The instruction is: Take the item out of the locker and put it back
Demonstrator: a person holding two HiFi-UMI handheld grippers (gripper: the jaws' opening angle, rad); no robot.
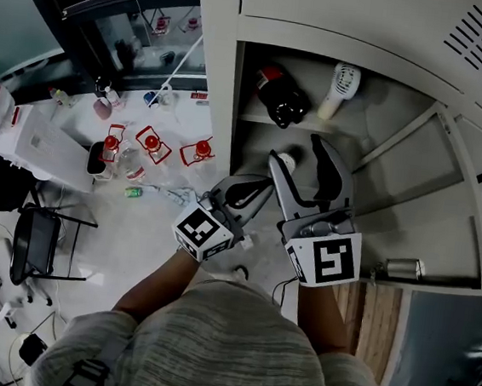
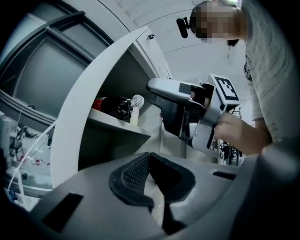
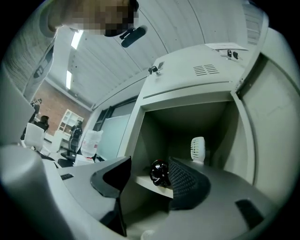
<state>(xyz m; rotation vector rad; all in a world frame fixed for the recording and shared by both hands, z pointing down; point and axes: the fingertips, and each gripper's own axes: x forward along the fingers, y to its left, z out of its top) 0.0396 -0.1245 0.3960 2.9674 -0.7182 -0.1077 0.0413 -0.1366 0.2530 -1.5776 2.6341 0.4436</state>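
Note:
The grey locker (image 1: 384, 49) stands open. On its shelf (image 1: 262, 118) a dark bottle with a red label (image 1: 278, 96) lies next to a white hand fan (image 1: 341, 87). My right gripper (image 1: 297, 148) is open in front of the shelf, just below it, with nothing between its fingers. The right gripper view looks between those jaws at the bottle (image 3: 160, 173) and the fan (image 3: 198, 149). To the left and lower, outside the locker's edge, my left gripper (image 1: 258, 190) is shut and empty. Its tips meet in the left gripper view (image 2: 150, 157), which also shows the right gripper (image 2: 157, 101).
The locker door (image 1: 446, 192) swings out to the right, with a metal latch (image 1: 404, 268) on its lower edge. A small white round object (image 1: 286, 161) lies in the lower compartment. To the left are a white table with red-capped bottles (image 1: 152, 144) and a black chair (image 1: 34, 243).

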